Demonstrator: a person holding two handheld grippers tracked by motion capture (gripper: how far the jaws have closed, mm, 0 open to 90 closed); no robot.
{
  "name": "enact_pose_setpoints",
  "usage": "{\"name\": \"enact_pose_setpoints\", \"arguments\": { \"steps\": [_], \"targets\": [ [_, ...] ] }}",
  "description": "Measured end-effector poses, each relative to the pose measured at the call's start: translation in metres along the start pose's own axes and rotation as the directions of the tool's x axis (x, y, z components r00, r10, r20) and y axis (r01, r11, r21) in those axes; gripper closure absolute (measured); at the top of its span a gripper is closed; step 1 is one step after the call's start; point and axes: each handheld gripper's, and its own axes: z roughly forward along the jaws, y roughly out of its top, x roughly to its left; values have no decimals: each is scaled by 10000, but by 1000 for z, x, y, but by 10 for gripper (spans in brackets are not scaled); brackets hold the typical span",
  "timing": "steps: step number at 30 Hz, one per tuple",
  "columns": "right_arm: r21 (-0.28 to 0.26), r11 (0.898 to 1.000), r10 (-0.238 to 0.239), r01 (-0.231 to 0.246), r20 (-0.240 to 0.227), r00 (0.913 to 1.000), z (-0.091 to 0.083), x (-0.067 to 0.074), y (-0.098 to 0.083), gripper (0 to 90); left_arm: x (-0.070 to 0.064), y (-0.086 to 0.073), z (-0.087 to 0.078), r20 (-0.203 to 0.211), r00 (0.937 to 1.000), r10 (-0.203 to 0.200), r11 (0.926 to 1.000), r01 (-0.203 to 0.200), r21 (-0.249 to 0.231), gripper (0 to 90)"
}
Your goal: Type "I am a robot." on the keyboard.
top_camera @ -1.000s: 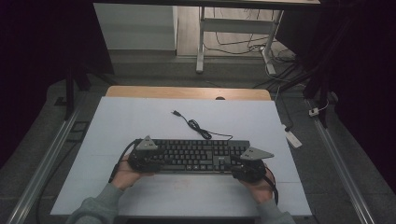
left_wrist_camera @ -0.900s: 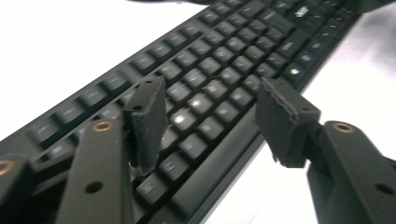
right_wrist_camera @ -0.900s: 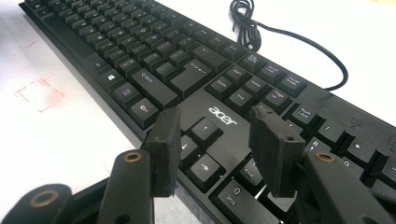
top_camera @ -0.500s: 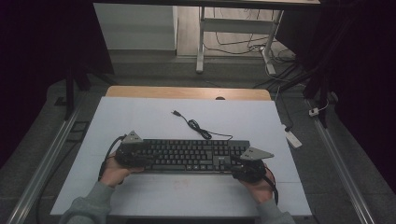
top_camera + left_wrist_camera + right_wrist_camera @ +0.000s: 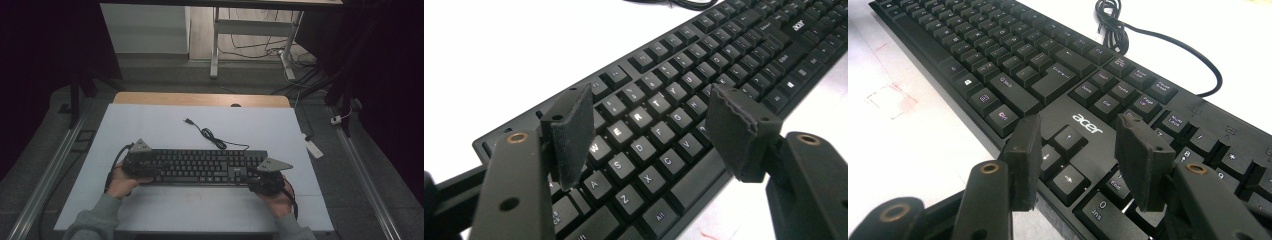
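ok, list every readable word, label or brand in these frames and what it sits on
"acer": white logo on the black plastic keyboard, above the arrow keys; also in the left gripper view.
"W E R T": lit letter keys between the left gripper's jaws; "A S D" and "Z X" below them.
"Alt": key by the space bar.
"0 Ins": numpad key.
Other key legends: too small or blurred.
The white table bears no text.

Black keyboard (image 5: pixel 200 166), white legends; black cable (image 5: pixel 212 137); white table (image 5: pixel 150 125).

Keyboard ends hidden or cropped
Left end of keyboard (image 5: pixel 200 166) covered by left gripper (image 5: pixel 141 163), right end by right gripper (image 5: pixel 263 179); key legends unreadable from high view; cable (image 5: pixel 1168 45) cut off at top of right gripper view.
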Motion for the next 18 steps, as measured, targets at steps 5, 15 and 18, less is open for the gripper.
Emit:
{"name": "enact_pose_setpoints", "arguments": {
  "steps": [5, 15, 18],
  "targets": [
    [34, 10000, 4, -4, 33, 10000, 0, 0, 0, 537, 0, 1, 3, 19, 10000, 10, 10000, -10, 18, 396],
    [55, 10000, 25, -26, 60, 10000, 1, 0, 0, 537, 0, 3, 10, -169, 9995, 255, 9997, -254, 58, 496],
    [34, 10000, 25, -26, 54, 10000, 1, 0, 0, 537, 1, 3, 12, -190, 9993, 310, 9995, -309, 87, 545]
  ]
}}
